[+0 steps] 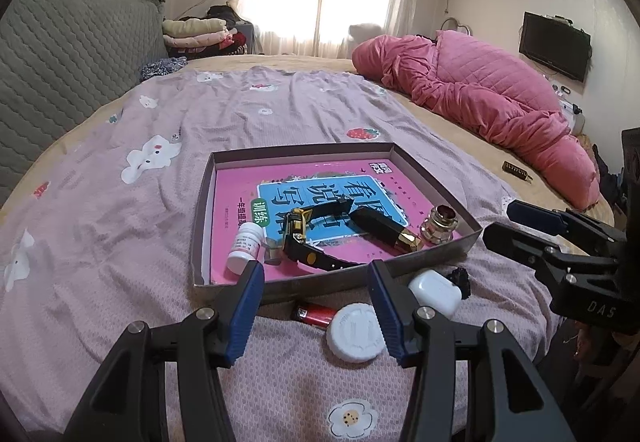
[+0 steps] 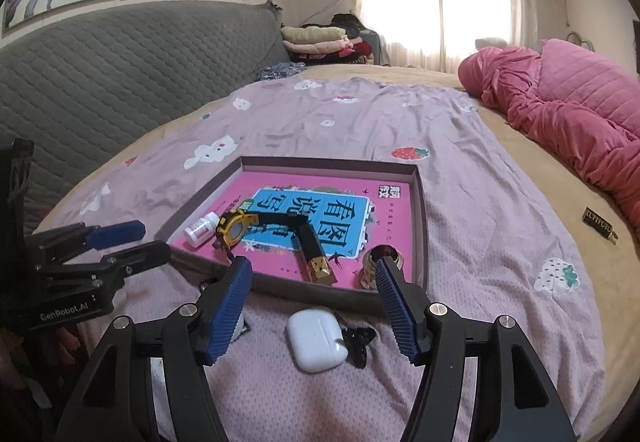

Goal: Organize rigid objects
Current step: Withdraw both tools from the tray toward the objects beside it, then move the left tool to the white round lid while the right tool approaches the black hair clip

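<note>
A shallow cardboard tray (image 1: 438, 182) (image 2: 421, 226) lies on the lilac bedspread with a pink book as its floor. In it are a white pill bottle (image 1: 245, 247), a black and gold watch (image 1: 304, 238), a black and gold tube (image 1: 386, 229) and a brass-rimmed jar (image 1: 442, 224). In front of the tray lie a red lighter (image 1: 314, 314), a white round lid (image 1: 354, 332), a white earbud case (image 2: 316, 338) and a black clip (image 2: 360, 342). My left gripper (image 1: 316, 270) is open above the lighter and lid. My right gripper (image 2: 312, 266) is open over the earbud case, touching nothing.
A pink quilt (image 1: 480, 98) is heaped at the right of the bed. A small dark and gold object (image 2: 600, 228) lies on the tan sheet near it. A grey quilted headboard (image 1: 60, 54) stands at the left. Folded clothes (image 2: 316, 38) are stacked by the window.
</note>
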Tool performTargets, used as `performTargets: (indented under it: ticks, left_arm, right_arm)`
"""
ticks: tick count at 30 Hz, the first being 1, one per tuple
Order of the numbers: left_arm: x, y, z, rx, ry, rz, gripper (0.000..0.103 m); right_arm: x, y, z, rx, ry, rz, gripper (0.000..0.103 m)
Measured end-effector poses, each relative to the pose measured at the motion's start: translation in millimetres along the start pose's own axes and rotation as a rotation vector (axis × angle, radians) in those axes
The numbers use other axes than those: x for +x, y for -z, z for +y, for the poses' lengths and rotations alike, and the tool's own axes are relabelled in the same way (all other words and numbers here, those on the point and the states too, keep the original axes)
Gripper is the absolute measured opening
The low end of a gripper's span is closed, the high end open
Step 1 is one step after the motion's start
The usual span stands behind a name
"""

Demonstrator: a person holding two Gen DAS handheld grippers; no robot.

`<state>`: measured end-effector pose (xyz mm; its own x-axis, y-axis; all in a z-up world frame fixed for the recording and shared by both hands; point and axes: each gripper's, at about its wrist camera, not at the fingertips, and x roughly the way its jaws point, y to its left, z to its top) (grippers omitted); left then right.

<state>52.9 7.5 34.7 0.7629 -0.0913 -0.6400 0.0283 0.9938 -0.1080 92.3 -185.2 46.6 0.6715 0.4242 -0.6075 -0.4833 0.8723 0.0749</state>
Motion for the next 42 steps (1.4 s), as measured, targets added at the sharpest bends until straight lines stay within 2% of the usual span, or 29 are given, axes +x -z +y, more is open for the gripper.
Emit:
performTargets:
  ticks: [13, 20, 33, 42]
  left_arm:
    - [-2.5, 9.8, -9.4, 0.029, -0.003, 0.047, 0.053]
    - [2.6, 18.7, -13.6, 0.028, 0.017, 0.102, 0.053]
    - [5.2, 25.8, -19.9, 0.030, 0.040, 0.143, 0.053]
    - [10.2, 29.4, -18.5, 0.022, 0.044, 0.166, 0.053]
  right_arm:
    - [-7.8, 13.8, -3.1, 0.010, 0.005, 0.032, 0.066]
    - [-10.4, 18.0, -2.6, 0.013, -0.002, 0.051, 0.066]
    - [-7.8, 29.9, 7.3, -0.017, -0.037, 0.109, 0.066]
    - [-1.4, 33.1, -5.7, 0.041, -0.028, 0.136, 0.066]
